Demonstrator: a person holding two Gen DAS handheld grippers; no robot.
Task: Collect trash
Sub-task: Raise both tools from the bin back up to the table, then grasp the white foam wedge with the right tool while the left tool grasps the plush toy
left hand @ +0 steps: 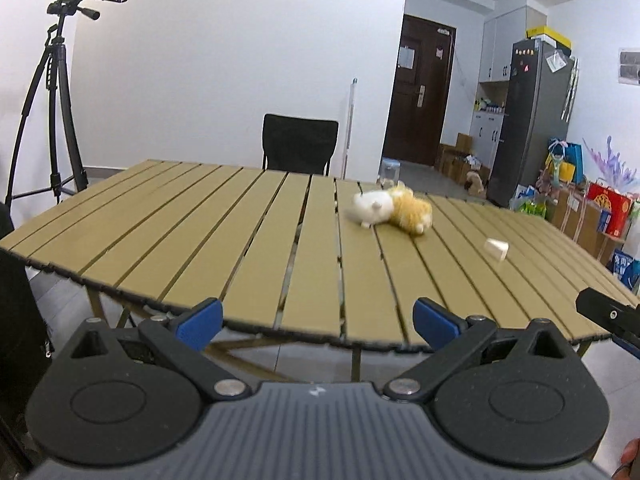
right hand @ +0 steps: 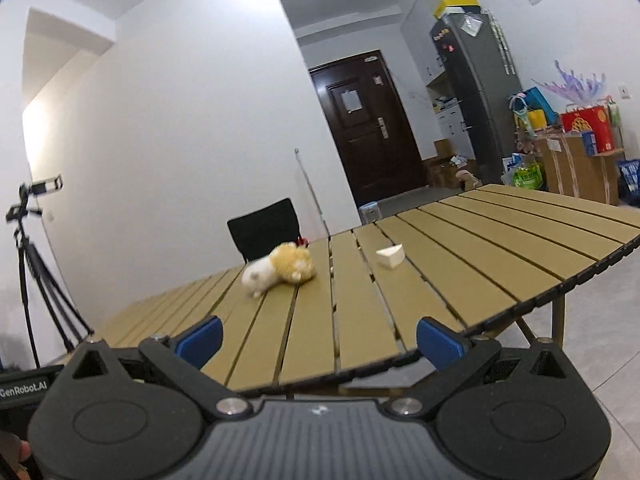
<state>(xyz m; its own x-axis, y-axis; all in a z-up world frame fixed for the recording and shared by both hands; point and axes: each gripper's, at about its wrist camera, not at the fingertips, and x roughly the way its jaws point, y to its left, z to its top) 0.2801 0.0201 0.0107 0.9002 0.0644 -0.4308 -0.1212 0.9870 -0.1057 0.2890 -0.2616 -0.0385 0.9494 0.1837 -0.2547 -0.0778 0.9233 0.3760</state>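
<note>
1. Both the left gripper (left hand: 316,322) and right gripper (right hand: 318,340) hang spread and empty, short of the slatted table (left hand: 200,232); the white paper scrap (left hand: 496,249) lies near the right edge
2. Clearly the plush toy (left hand: 394,210) just beside it risks being mistaken for trash; a clumsy pinch could push the scrap off

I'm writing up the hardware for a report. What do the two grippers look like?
Both match: the left hand-held gripper and right hand-held gripper have ribbed dark grey bodies, black round-hubbed linkages with silver pivot pins, and blue fingertip pads. A "GenRobot.AI" label shows in the right view.
</note>
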